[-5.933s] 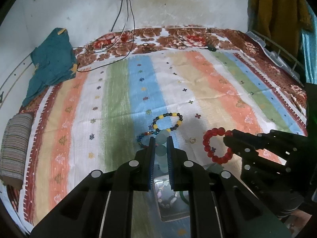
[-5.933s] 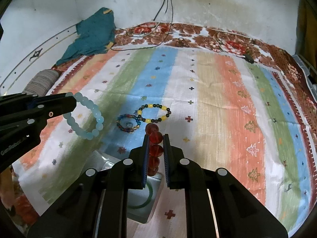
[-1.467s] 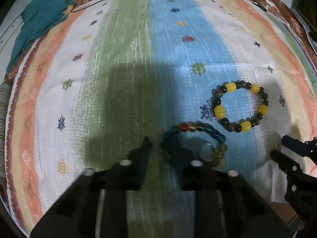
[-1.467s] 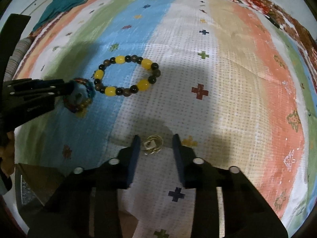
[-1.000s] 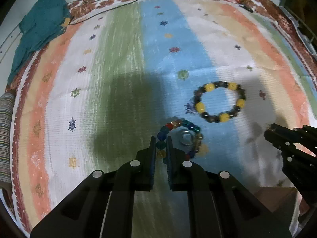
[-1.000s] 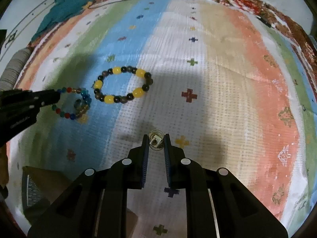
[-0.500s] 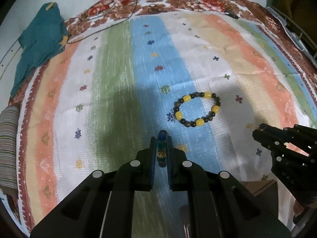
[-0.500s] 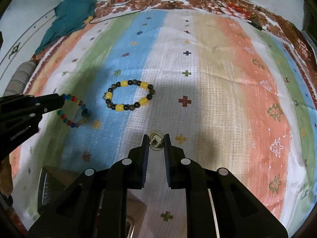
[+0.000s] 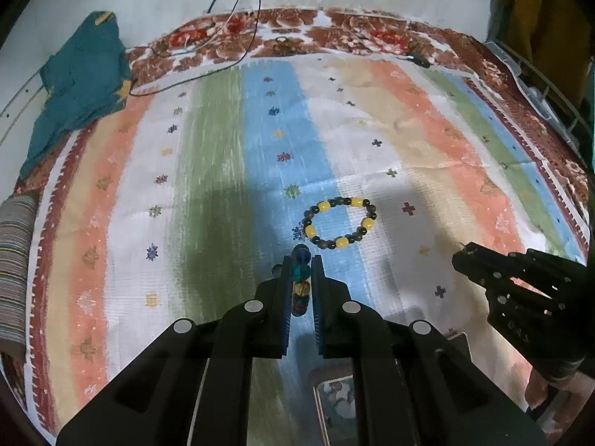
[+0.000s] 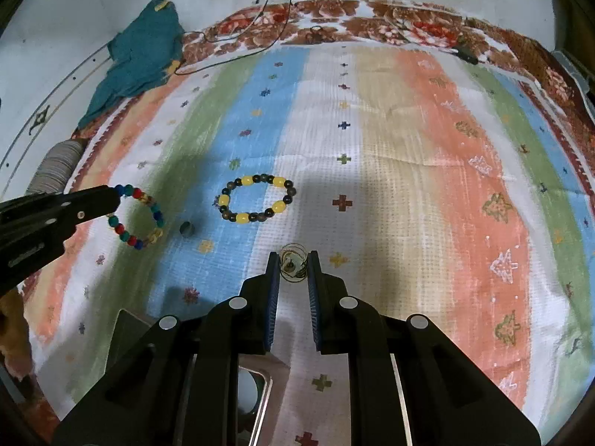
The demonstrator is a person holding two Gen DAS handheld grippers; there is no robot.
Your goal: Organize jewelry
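Your left gripper [image 9: 301,260] pinches the multicolour bracelet [image 10: 138,220], lifted above the bedspread [image 9: 427,141]. Your right gripper [image 10: 292,264] is closed on a gold earring [image 10: 293,262]. The yellow-black bracelet [image 10: 256,198] lies between them, a small ring [image 10: 187,228] nearby.

We find nothing readable in either view. The left tongs [image 10: 111,200], seen from the right wrist camera, carry a small raised marking on their dark body, but it is too blurred for us to make out any letters. The striped bedspread [image 9: 427,141] bears only woven crosses, flowers and tree shapes, no words or numbers. We see no label, brand or sign on anything else.
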